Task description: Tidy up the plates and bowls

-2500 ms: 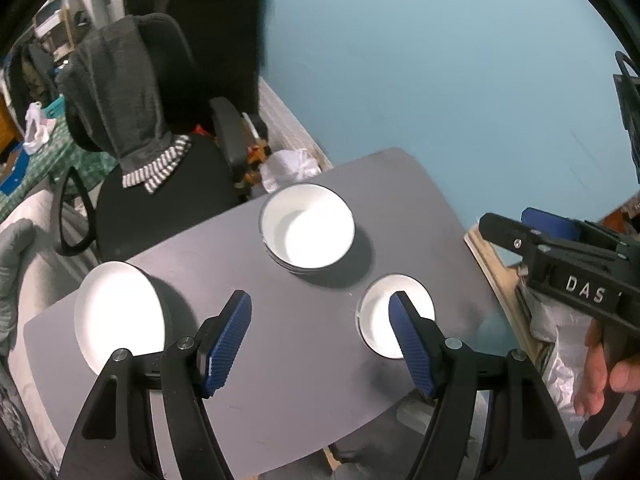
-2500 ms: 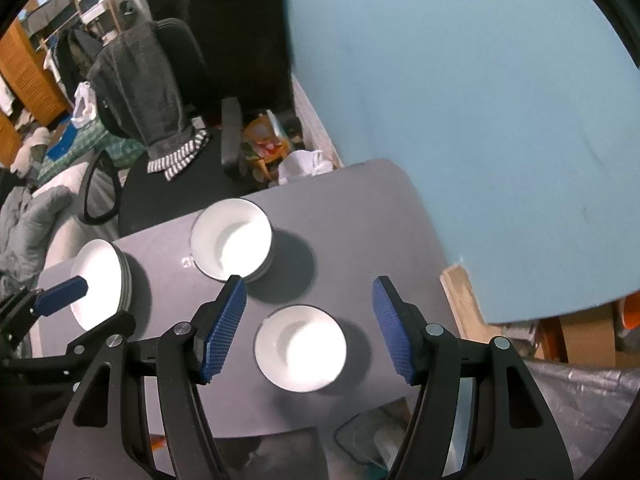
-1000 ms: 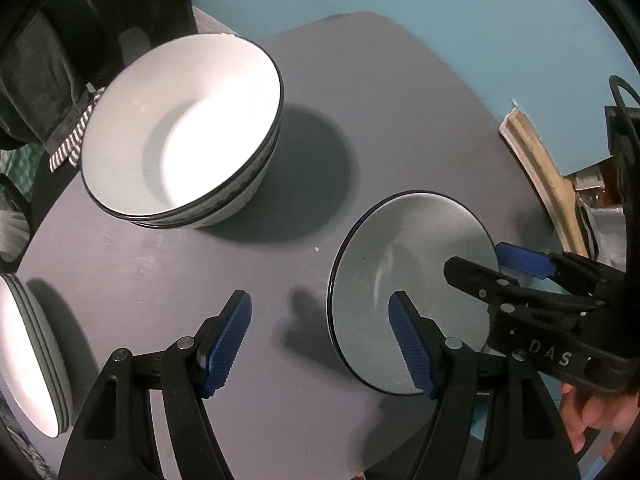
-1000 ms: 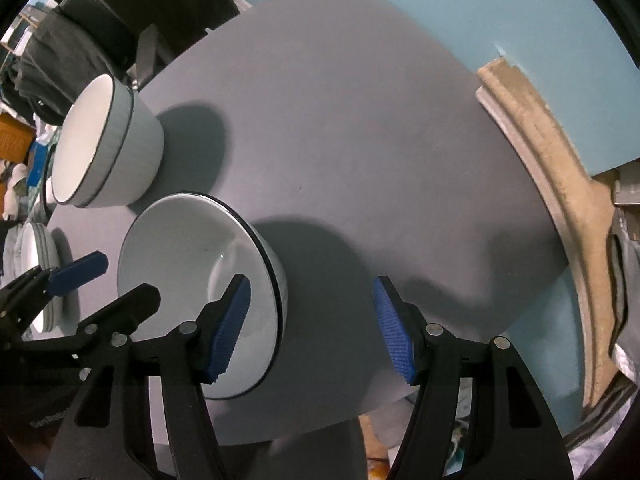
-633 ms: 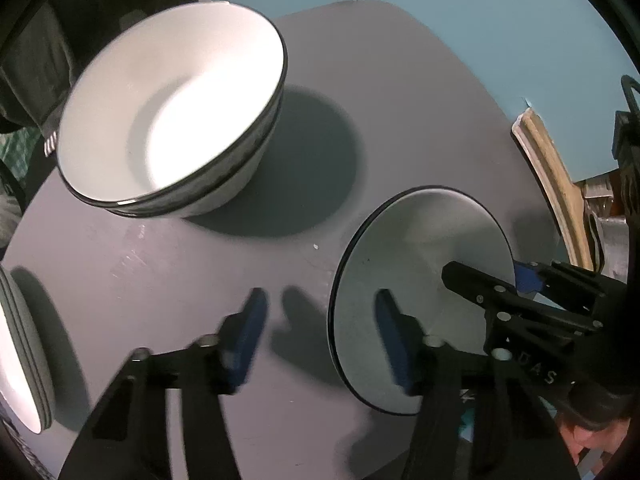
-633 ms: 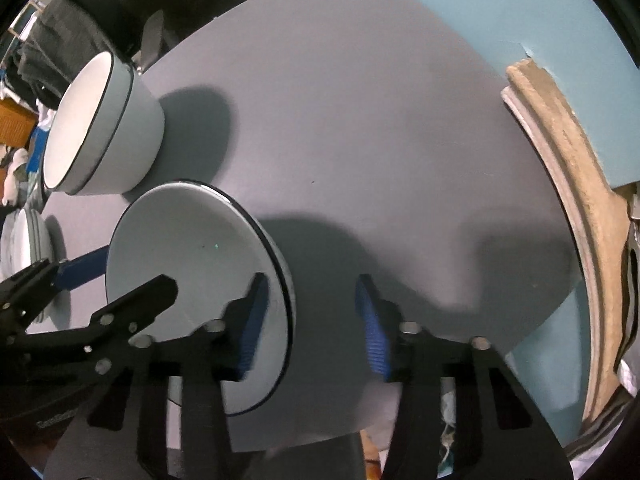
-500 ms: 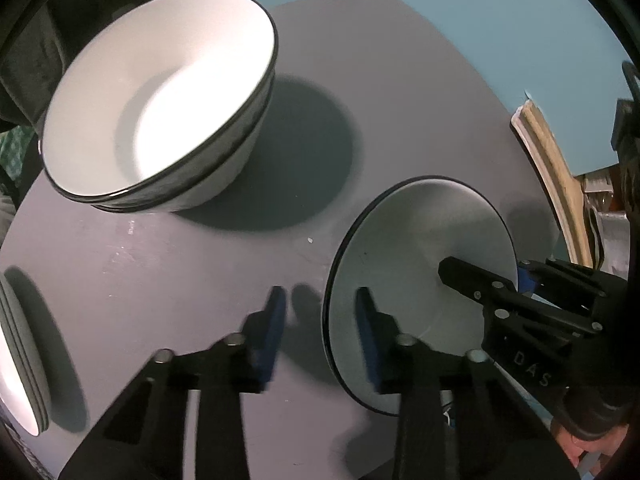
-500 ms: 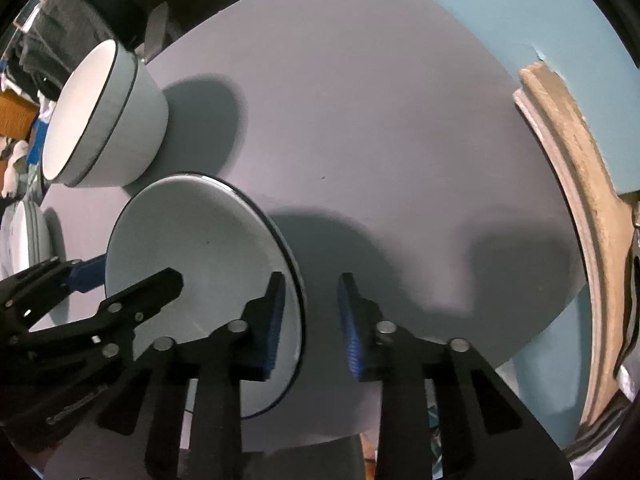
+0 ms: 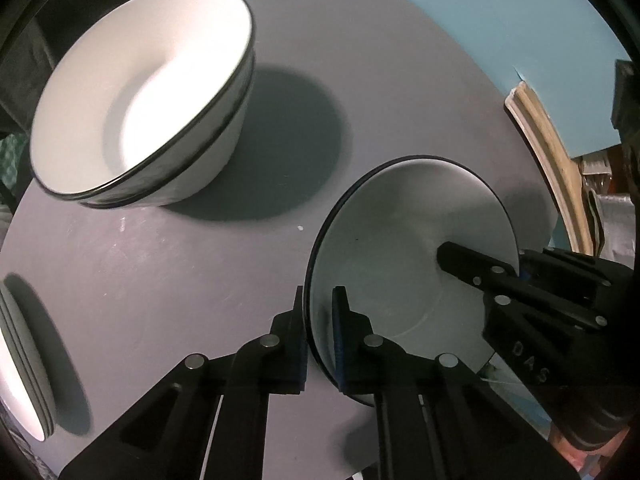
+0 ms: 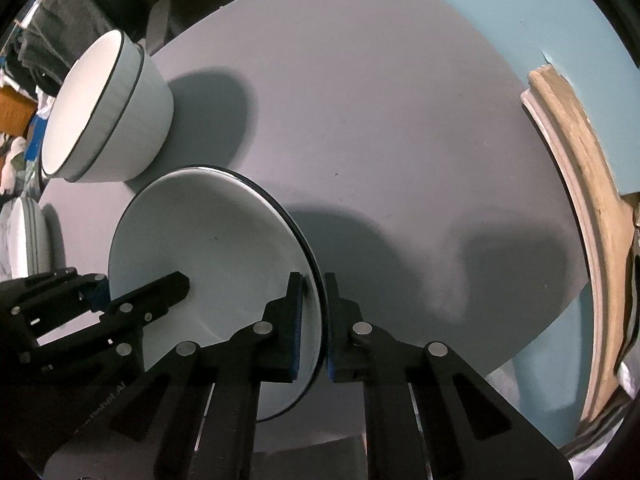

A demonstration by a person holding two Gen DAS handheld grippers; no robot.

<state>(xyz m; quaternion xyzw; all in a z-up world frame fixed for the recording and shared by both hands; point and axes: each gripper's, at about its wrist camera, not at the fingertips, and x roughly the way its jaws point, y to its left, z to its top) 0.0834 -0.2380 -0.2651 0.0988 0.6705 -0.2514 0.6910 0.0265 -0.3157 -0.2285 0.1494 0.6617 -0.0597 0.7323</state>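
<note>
A white bowl with a black rim (image 9: 400, 248) (image 10: 208, 248) sits near the front edge of the grey table (image 9: 160, 280) (image 10: 380, 120). My left gripper (image 9: 319, 312) is shut on its left rim. My right gripper (image 10: 313, 300) is shut on its right rim; it also shows in the left wrist view (image 9: 516, 276). A stack of two larger white bowls (image 9: 136, 92) (image 10: 100, 108) stands further back on the left. A stack of white plates (image 9: 20, 368) (image 10: 24, 236) lies at the table's left edge.
A light blue wall (image 9: 480, 8) runs behind the table. A wooden strip (image 10: 580, 200) lies along the table's right side. A chair with dark clothes (image 10: 52, 12) stands at the far left.
Both grippers moved down to the small bowl and closed, one on each side of its rim. The bowl now looks slightly tilted.
</note>
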